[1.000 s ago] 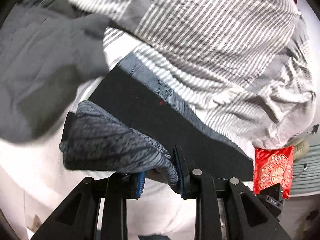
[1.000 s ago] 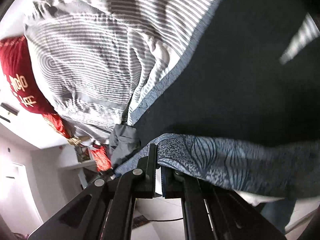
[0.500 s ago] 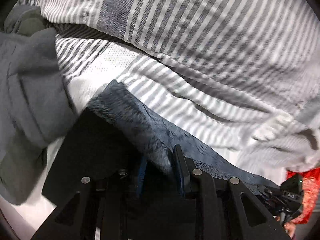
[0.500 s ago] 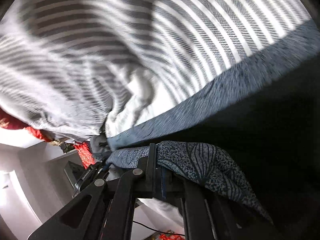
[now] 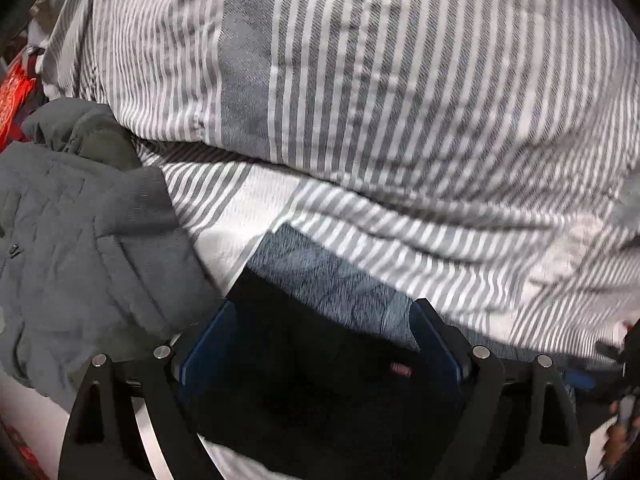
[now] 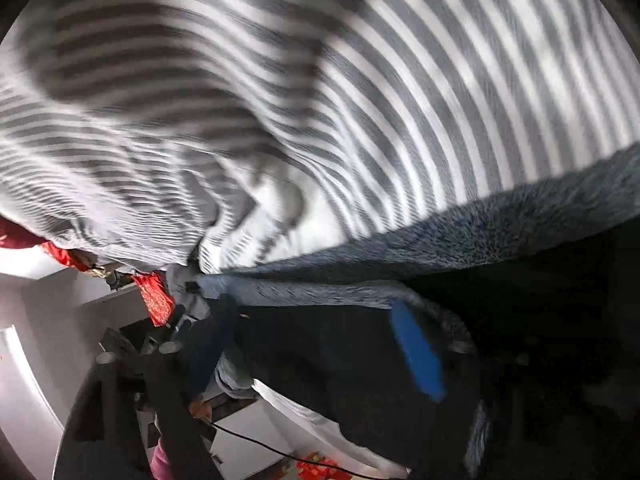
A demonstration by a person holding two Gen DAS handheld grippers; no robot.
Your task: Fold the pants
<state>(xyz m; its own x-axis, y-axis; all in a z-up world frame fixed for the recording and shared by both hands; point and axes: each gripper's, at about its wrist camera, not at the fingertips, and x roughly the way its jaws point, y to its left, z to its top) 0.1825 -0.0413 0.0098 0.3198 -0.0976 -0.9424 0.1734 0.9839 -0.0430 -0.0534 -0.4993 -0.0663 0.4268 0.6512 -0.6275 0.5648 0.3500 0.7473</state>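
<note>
The pants [image 5: 332, 384] are dark with a blue-grey leaf-patterned edge [image 5: 320, 276]. They lie folded on the striped bedding, filling the lower middle of the left wrist view. My left gripper [image 5: 320, 312] is open, its blue pads either side of the dark cloth, holding nothing. In the right wrist view, which is blurred, the pants' patterned edge [image 6: 460, 236] runs across the middle and the dark cloth [image 6: 340, 368] lies below. My right gripper [image 6: 308, 320] is open over it, its fingers spread wide.
A grey-and-white striped duvet [image 5: 380, 100] is bunched up behind the pants. A grey quilted jacket [image 5: 80, 232] lies at the left. Red decorations [image 6: 156, 300] and a white wall show at the left of the right wrist view.
Both grippers carried the pants' patterned edge forward over the dark cloth toward the duvet, then opened and let it go. The pants now lie flat, folded over.
</note>
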